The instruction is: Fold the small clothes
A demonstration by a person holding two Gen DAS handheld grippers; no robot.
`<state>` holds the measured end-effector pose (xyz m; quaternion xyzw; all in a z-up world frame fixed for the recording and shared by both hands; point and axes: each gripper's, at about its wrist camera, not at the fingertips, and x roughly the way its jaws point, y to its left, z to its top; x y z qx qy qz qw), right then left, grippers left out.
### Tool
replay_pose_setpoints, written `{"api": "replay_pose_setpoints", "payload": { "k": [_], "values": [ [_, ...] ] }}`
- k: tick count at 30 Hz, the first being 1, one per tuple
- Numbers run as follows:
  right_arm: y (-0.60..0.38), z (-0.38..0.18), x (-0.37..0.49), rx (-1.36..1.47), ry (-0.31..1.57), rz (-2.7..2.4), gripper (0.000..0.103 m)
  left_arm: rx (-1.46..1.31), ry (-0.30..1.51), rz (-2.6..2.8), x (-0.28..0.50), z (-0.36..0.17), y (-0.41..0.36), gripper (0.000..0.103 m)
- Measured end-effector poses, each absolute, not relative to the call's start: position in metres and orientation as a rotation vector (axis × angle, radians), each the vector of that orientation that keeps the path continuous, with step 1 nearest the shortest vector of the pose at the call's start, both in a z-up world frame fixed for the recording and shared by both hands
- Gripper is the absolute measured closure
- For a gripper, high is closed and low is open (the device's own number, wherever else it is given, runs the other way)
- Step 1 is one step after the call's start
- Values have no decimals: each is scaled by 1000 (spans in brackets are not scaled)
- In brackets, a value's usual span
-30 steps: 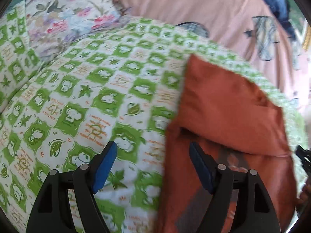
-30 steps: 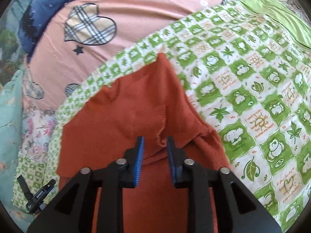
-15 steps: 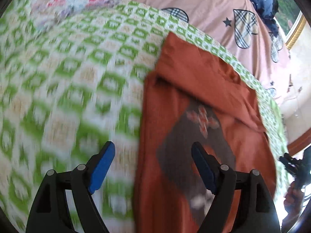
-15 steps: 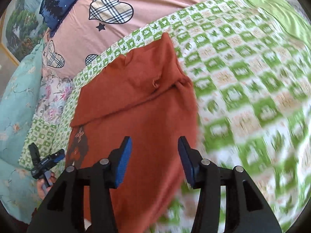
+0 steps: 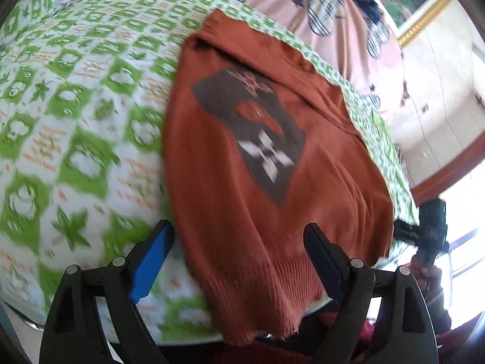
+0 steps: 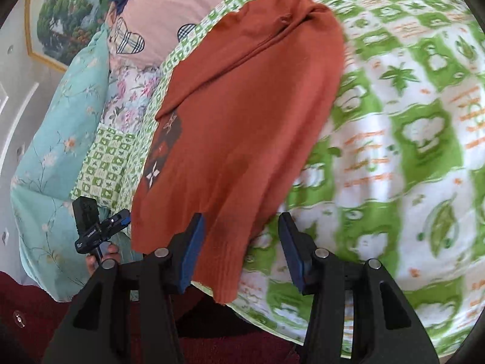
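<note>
**Over the near edge of the bed: both grippers spread, nothing gripped**

Across the near edge of the green-and-white checked bedspread (image 5: 75, 115) lies the rust-orange knitted sweater (image 5: 242, 188), flat, with its ribbed hem hanging just past that edge. Its upper part is folded down over the body, leaving a thick fold line near the far side. A grey-brown diamond patch with a white cross motif shows on the front; from my right camera only a sliver of that patch is visible at the garment's left side. The weave looks smooth, with a few soft ripples toward the hem.

My left gripper (image 5: 239, 242) has just been opening and stands wide. The hem's left corner lies between its blue-padded fingers (image 5: 151, 261), but neither pad presses on it, so nothing is grasped. My right gripper (image 6: 241, 233) has opened partway and then levelled off. It straddles the hem's right corner, again without pinching the cloth.

Both tools tilt downward toward the bed edge. From each camera I see the other gripper held in a hand off to the side, beyond the sweater. Pink heart-print bedding (image 5: 303, 3) lies behind.
</note>
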<state>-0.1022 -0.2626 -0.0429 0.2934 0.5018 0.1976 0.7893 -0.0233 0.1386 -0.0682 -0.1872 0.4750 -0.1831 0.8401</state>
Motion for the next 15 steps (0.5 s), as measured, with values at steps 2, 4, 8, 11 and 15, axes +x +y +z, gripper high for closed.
{"api": "replay_pose_setpoints", "payload": {
  "k": [2, 4, 8, 11, 15],
  "values": [
    [-253, -43, -101, 593, 1075, 413, 62, -372, 1006, -392, -30, -69, 134, 15],
    [-250, -40, -102, 547, 1086, 394, 92, -340, 1006, -388, -33, -69, 127, 16],
    [-276, -5, -127, 489, 1007, 338, 96, -220, 1017, -351, -35, -67, 114, 50],
    [-296, 22, -143, 449, 946, 308, 103, -209, 1028, -371, -37, -65, 116, 91],
    [-320, 10, -145, 532, 958, 256, 102, -252, 1009, -387, -44, -57, 129, 88]
  ]
}}
